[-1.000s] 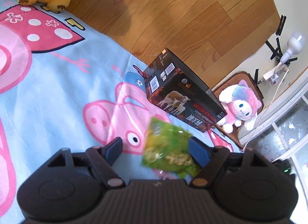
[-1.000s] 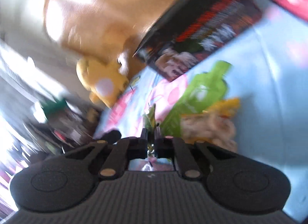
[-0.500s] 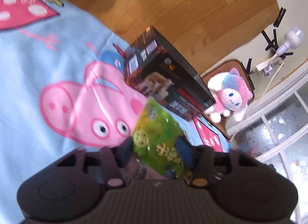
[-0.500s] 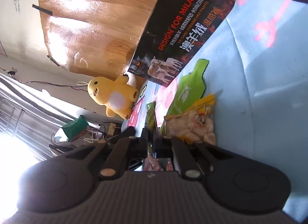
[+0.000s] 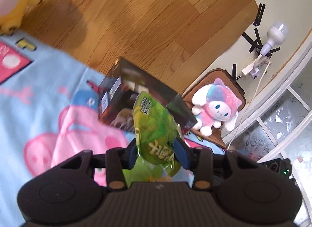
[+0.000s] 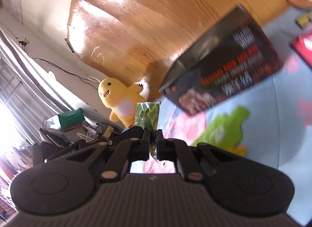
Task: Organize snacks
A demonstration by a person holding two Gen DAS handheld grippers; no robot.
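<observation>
Snack packet (image 5: 156,129) — left gripper (image 5: 159,149) just closed on it, lifted; right gripper (image 6: 153,139) pinches wrapper (image 6: 147,116).

Left jaws: snack bag (image 5: 154,127) between them, standing up past the tips.
Ahead of left jaws: box (image 5: 144,98) on the mat (image 5: 39,98), behind the bag.
Ahead-right of left jaws: plush toy (image 5: 216,108) on a cushion (image 5: 220,74).
Right jaws: small packet (image 6: 147,117) between them.
Right of right jaws: pouch (image 6: 224,129) flat on the mat, the box beyond it.
</observation>
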